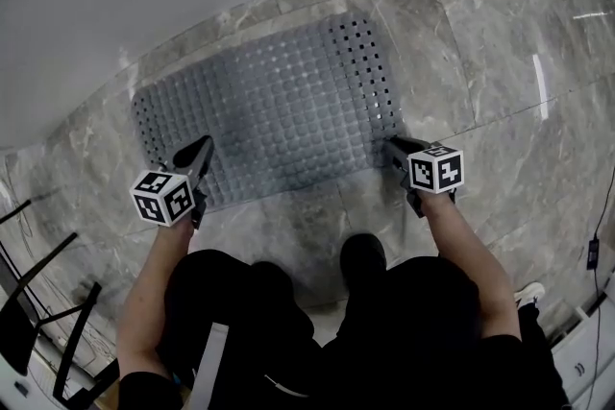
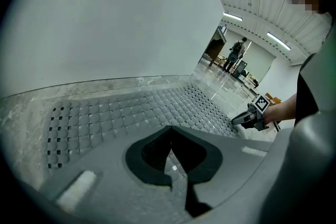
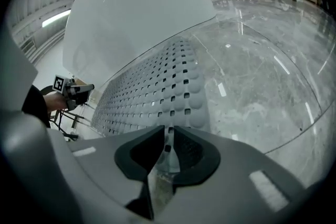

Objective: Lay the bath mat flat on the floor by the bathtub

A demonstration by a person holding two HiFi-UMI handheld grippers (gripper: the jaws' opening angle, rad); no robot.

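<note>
Head view: one bath mat [image 1: 279, 101] lies flat; two tools: left tool [image 1: 203, 144] pinches its edge, right tool [image 1: 391, 144] slightly parted.

Down and to the left of your left claw [image 1: 202, 149] stands a black metal tube frame [image 1: 43, 302]. Well to the right of your right claw [image 1: 394, 146], a thin dark cable runs to a small black box [image 1: 593, 252], with a white cabinet [image 1: 584, 362] nearer you. Far past the right claw, a person [image 2: 234, 54] stands under long ceiling light strips [image 2: 278, 41].
</note>
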